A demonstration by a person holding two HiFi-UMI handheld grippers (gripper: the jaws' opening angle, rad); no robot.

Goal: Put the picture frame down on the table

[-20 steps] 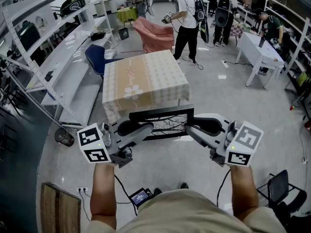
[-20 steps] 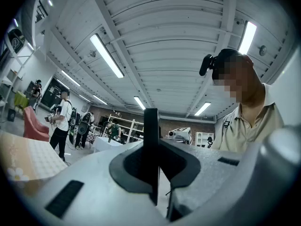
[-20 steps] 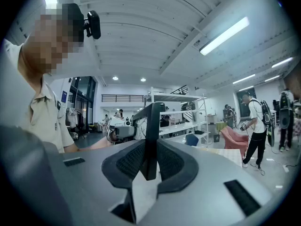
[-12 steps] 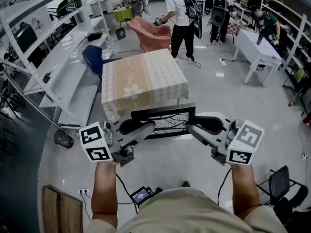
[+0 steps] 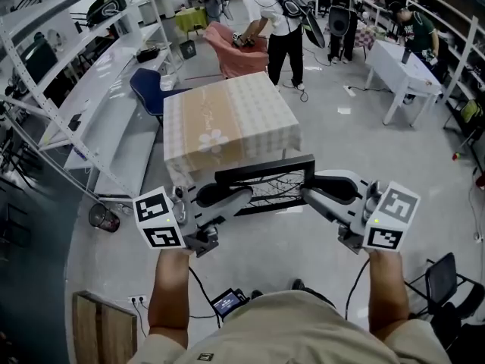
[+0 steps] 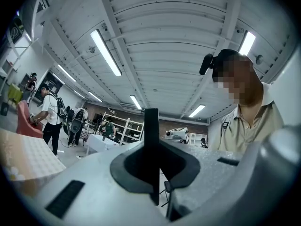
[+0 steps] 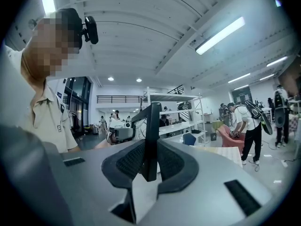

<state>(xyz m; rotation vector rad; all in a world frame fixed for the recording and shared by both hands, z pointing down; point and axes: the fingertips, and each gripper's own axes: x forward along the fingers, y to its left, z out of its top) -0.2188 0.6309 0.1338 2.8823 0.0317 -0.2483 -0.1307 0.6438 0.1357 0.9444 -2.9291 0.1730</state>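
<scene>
In the head view a black picture frame (image 5: 265, 182) with a wire pattern inside hangs in the air, just short of the table (image 5: 227, 116) with the beige checked cloth. My left gripper (image 5: 241, 196) is shut on the frame's left end and my right gripper (image 5: 309, 192) on its right end. In the left gripper view the frame's edge (image 6: 151, 140) stands as a thin black bar clamped between the dark pads of the left gripper (image 6: 151, 173). The right gripper view shows the same: the frame's edge (image 7: 151, 131) pinched in the right gripper (image 7: 149, 166).
White shelving (image 5: 83, 89) runs along the left, with a blue chair (image 5: 148, 89) beside the table. A pink armchair (image 5: 242, 51) and several people stand beyond it. A white table (image 5: 405, 70) is at the right, a black chair (image 5: 443, 279) near my right arm.
Both grippers keep hold of the frame, which has drifted slightly right in the picture. Beyond the table, the person in white has bent over the pink armchair.
</scene>
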